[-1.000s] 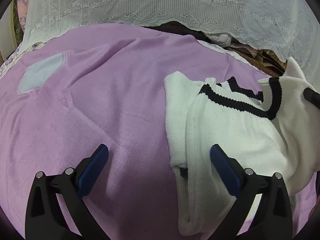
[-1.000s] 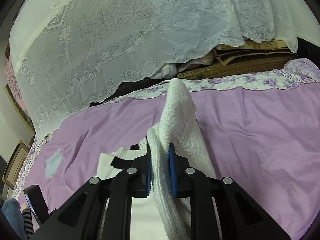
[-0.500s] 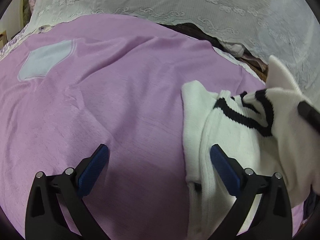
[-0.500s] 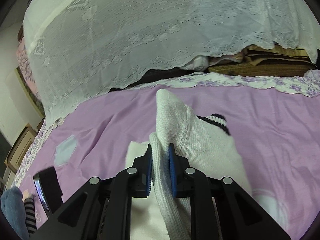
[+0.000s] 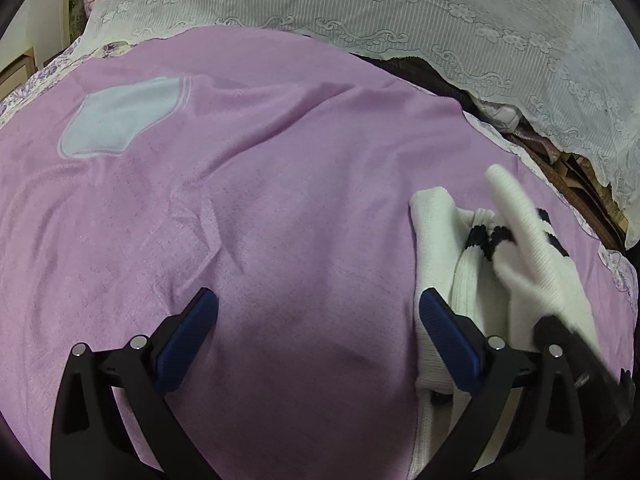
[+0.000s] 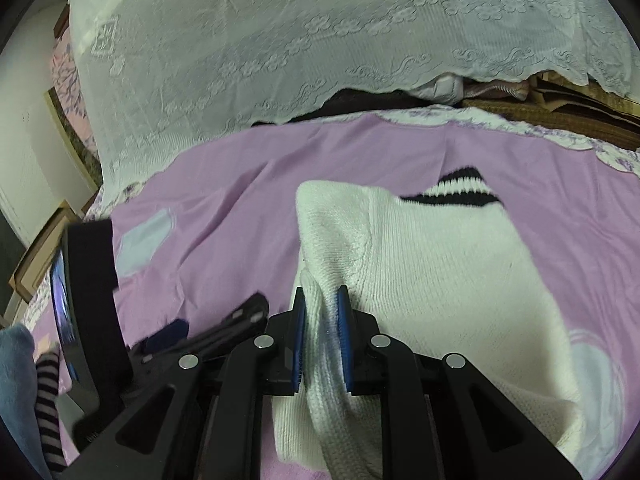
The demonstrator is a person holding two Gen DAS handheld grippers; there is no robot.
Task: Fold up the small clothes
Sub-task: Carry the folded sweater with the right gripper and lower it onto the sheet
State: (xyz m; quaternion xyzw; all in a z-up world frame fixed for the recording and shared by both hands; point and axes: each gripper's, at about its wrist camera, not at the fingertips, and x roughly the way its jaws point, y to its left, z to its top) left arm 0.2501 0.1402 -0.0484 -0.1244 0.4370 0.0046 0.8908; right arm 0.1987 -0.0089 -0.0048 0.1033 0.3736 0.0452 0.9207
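A small white knit sweater (image 6: 432, 264) with a black-striped collar (image 6: 456, 190) lies on a purple blanket (image 6: 248, 184). My right gripper (image 6: 322, 308) is shut on a fold of the sweater and holds it over the sweater's body. In the left wrist view the sweater (image 5: 452, 240) is at the right, partly folded over itself, with my right gripper's black tip on it. My left gripper (image 5: 318, 320) is open and empty above the blanket (image 5: 280, 200), its right finger (image 5: 448, 332) at the sweater's left edge.
A white lace cover (image 5: 400, 12) drapes over piled bedding at the far side of the blanket. A pale blue patch (image 5: 120, 116) marks the blanket at the left. A dark stack (image 6: 560, 116) sits at the far right under the lace.
My right gripper has carried the held part of the sweater leftward and down over its body, towards my left gripper. My left gripper has shifted left, so the sweater sits further right in its view.
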